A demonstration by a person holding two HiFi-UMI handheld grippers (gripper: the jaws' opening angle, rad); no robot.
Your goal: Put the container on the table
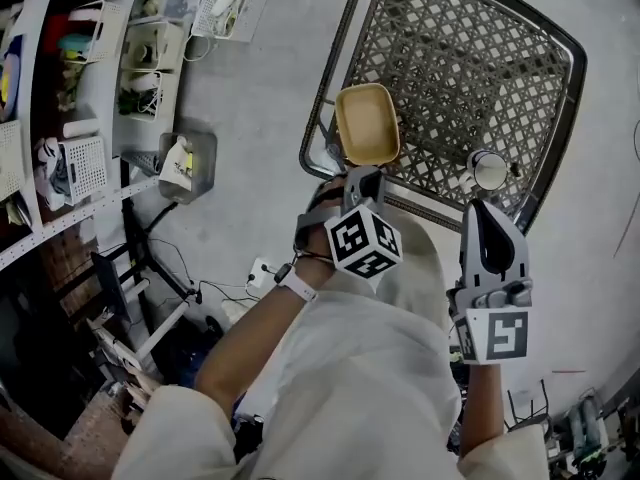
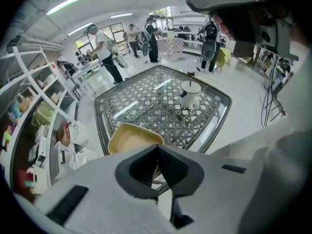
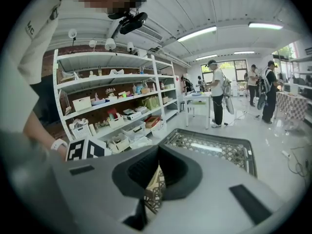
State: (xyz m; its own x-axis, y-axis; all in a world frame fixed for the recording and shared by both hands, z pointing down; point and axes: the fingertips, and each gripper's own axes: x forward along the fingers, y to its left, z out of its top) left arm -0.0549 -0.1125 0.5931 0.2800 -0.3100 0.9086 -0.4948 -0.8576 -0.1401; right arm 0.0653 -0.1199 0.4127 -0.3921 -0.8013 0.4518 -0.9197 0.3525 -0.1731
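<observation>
Left gripper (image 1: 363, 176) clamped on near rim of yellow container (image 1: 367, 123) at table (image 1: 560, 88) near-left corner; right gripper (image 1: 481, 208) closed, empty.

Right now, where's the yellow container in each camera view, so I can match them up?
Head view: yellow container upper centre, at the left gripper's tip, over the lattice table's edge.
Left gripper view: the container just above the jaws, left of centre.
Right gripper view: not clearly visible.
Shared landmark: the lattice table, in all three.
</observation>
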